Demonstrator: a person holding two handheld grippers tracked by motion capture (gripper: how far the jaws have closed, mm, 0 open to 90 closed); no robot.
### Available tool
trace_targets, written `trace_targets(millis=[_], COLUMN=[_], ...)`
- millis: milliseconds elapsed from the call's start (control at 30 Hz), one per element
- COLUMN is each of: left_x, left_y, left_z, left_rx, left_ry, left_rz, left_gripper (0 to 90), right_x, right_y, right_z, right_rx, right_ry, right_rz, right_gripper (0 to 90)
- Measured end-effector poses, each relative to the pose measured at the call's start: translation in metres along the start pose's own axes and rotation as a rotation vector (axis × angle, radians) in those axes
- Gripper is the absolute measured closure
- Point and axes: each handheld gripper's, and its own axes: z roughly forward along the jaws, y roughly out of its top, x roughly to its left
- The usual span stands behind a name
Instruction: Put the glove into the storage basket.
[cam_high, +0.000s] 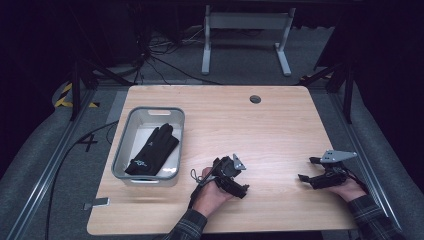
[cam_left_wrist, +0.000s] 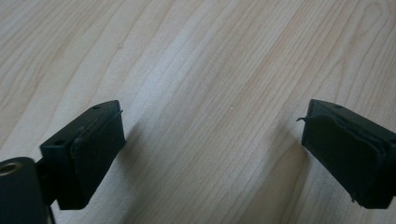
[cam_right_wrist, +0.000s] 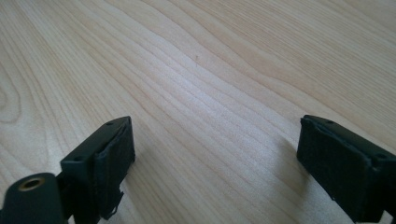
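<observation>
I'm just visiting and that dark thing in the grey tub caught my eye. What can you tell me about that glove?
The glove is black and looks like soft fabric, with a small pale logo near the cuff. It lies flat in the grey tub on the table's left side, slanted, cuff toward the near left corner and fingers pointing to the far right. The fingers lie close together. It rests on the tub's floor; nothing else touches it, and both hands are off to its right.

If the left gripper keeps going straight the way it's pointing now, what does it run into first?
Probably bare tabletop. The left gripper has its jaws open with nothing between them, and wood grain lies ahead. In the high view it points right, away from the grey bin holding the black glove.
</observation>
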Motion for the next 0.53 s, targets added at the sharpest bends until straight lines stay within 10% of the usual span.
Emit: trace_targets(millis=[533], left_x=[-0.0009], left_y=[-0.0042], left_z=[0.0048], left_rx=[-0.054], left_ry=[-0.022], left_rz=[0.017], left_gripper=[0.0], right_x=[0.0001], right_y=[0.0000], right_z=[0.0001], right_rx=[0.000], right_ry=[0.001], right_rz=[-0.001], right_gripper=[11.5])
